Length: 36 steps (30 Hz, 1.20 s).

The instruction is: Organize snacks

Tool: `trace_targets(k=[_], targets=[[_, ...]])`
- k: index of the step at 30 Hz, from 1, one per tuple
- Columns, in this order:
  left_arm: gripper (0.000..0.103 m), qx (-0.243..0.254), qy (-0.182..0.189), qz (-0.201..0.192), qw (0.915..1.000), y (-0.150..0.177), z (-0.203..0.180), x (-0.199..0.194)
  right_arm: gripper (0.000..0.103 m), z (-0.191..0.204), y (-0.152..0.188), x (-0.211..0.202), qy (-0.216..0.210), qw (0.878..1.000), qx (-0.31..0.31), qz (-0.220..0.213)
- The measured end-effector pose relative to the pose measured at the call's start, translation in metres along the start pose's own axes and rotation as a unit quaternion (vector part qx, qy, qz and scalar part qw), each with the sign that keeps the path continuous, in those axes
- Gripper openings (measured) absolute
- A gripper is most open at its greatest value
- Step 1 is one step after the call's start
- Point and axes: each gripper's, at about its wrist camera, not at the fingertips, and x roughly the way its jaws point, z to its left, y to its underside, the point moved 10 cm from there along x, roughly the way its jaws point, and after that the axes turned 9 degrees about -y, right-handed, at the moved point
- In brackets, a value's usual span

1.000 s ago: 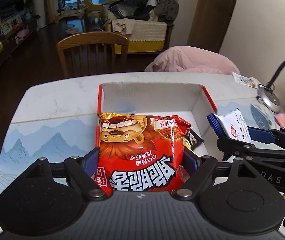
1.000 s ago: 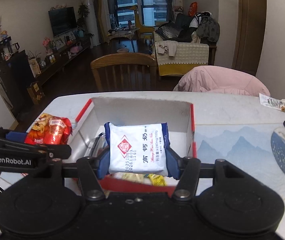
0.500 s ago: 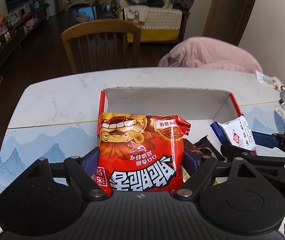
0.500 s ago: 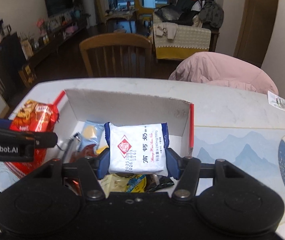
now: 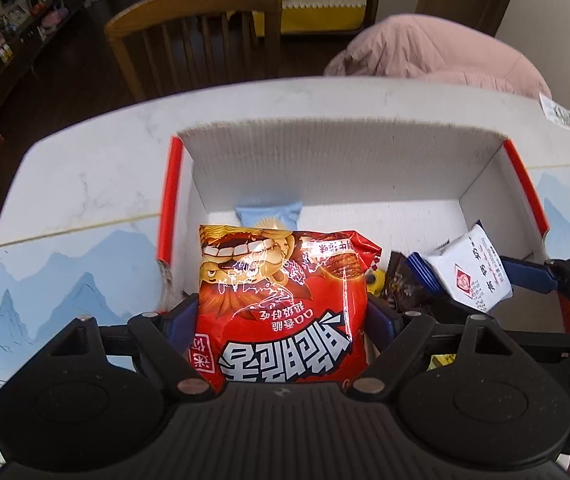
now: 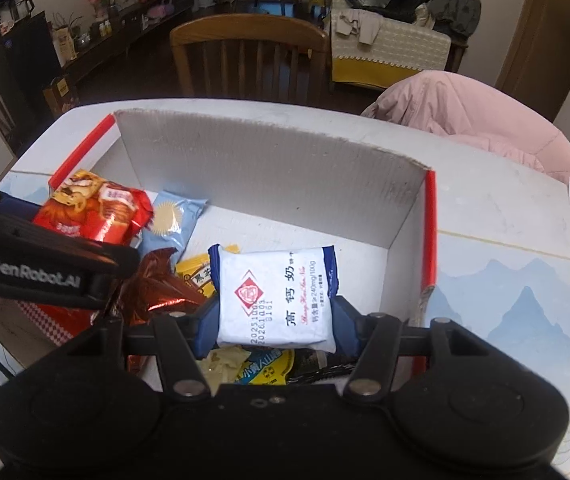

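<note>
While both grippers hang over the open cardboard box [image 5: 337, 160] that fills the middle of each view, each is clamped on one packet. The left gripper [image 5: 283, 320] has its blue pads pressed on the two side edges of a red snack bag [image 5: 281, 296], which stands upside down in the lower centre of the left wrist view, its upper end over the box floor near the box's left wall. The right gripper [image 6: 275, 320] holds a white milk-tablet packet [image 6: 275, 296] with blue ends, jaws at a middling width, in the lower centre of its own view above a loose pile of wrappers: a pale blue packet [image 6: 173, 220], a yellow packet [image 6: 199, 276] and a crumpled brown foil wrapper [image 6: 157, 280]. Both held packs look light, soft and air-filled, so they should yield and crackle under pressure; glossy film is probably slippery, and whatever is inside the red bag may crush if squeezed harder. Gripping across the width near the sealed lower end, as now, seems sound, since the seam gives stiffer film to bite on. Bare box floor shows toward the far wall, probably the easiest spot to set them.
</note>
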Motion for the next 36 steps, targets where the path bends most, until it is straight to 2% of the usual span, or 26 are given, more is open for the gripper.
trace_targets(k=[8,18,26,33,36], targets=[[0.084,0.0,0.0,0.028,0.9996,0.008,-0.002,0.017,0.058,-0.001,0.004,0.008,-0.007,1.0,0.0,0.012],[0.084,0.0,0.015,0.027,0.9995,0.01,-0.003,0.013,0.065,-0.001,0.007,0.004,-0.008,1.0,0.0,0.007],[0.084,-0.011,0.033,0.005,0.9994,0.014,0.005,-0.007,0.081,-0.004,0.008,-0.021,-0.006,1.0,0.016,-0.021],[0.085,-0.016,0.046,-0.006,0.9988,0.017,0.007,-0.021,0.083,-0.006,0.01,-0.045,-0.003,0.999,0.031,-0.041],[0.088,-0.013,0.049,-0.019,0.9986,0.017,0.007,-0.029,0.083,-0.006,0.013,-0.055,-0.004,0.998,0.039,-0.05]])
